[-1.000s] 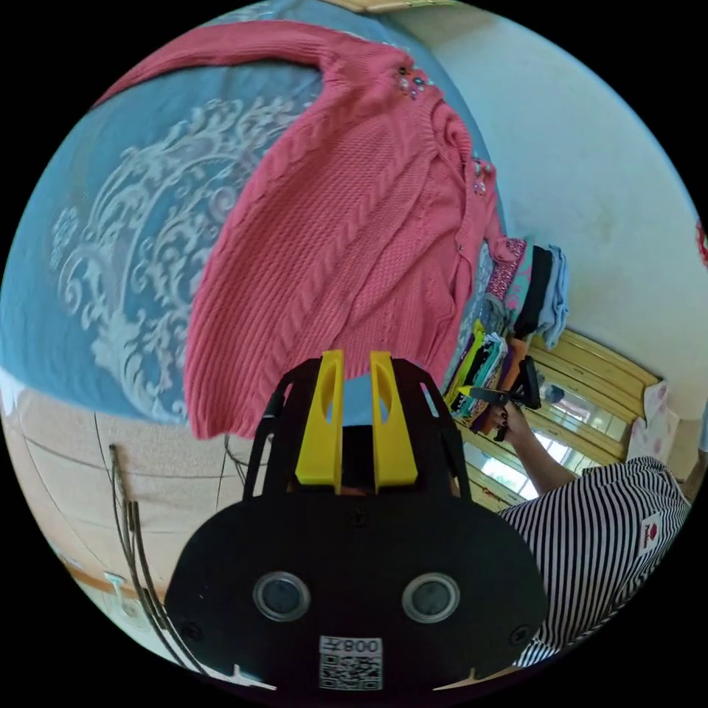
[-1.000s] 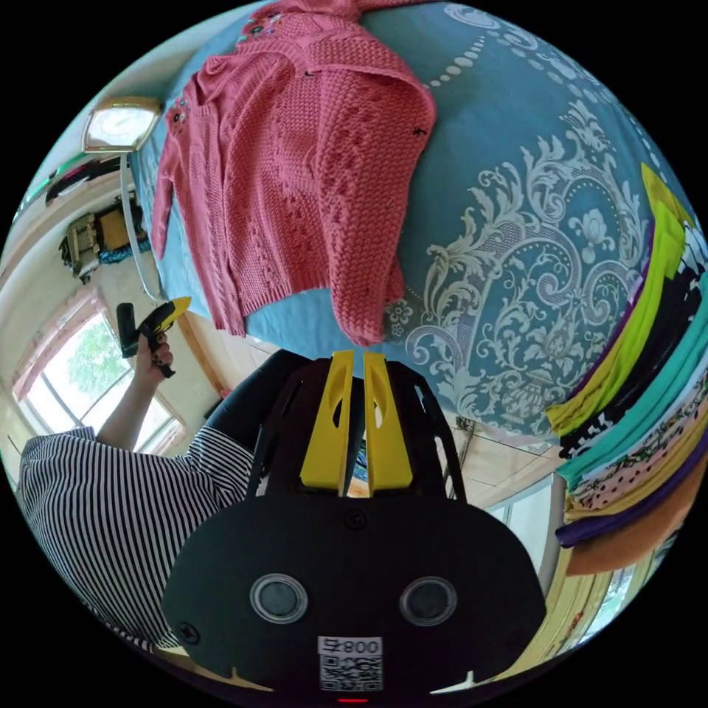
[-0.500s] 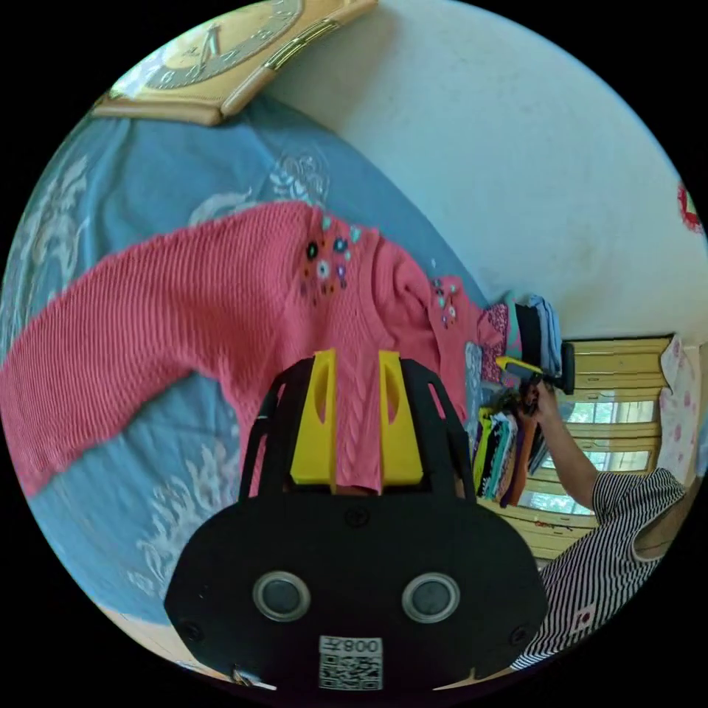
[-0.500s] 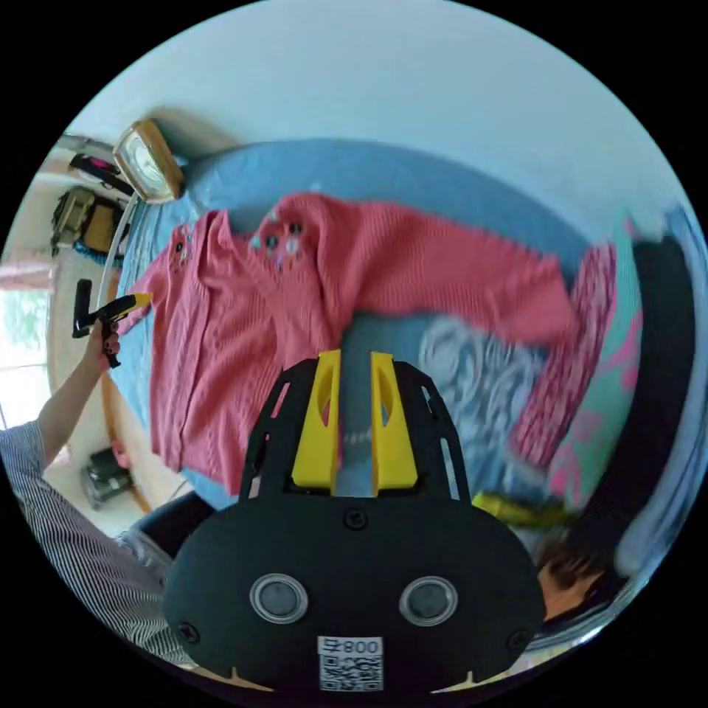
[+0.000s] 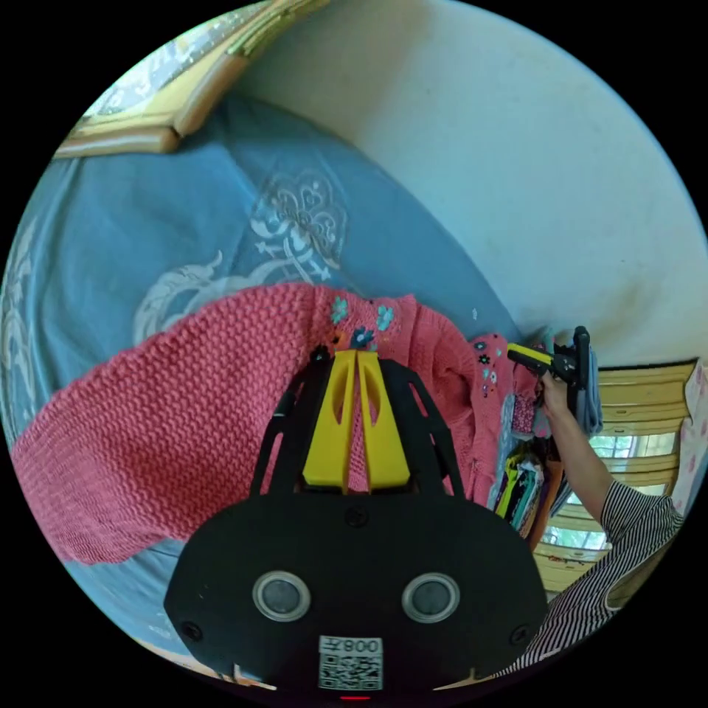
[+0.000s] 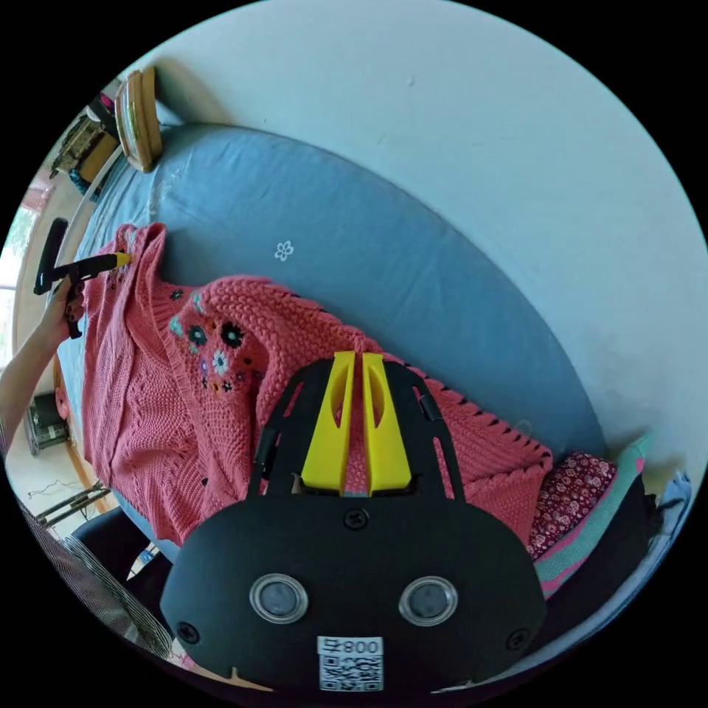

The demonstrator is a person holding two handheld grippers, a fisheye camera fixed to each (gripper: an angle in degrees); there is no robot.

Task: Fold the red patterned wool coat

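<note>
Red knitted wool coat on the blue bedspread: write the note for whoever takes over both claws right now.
Left claw: jaws together at the shoulder of the red cable-knit wool coat with embroidered flowers; a grip is likely but not certain.
Right claw: jaws together at the other shoulder, same doubt.
Coat: spread flat on the blue patterned bedspread, sleeves out, collar toward the pale wall. Stack of folded clothes beside one sleeve.
Done: coat laid out, both shoulders reached.
Left: every fold.
</note>
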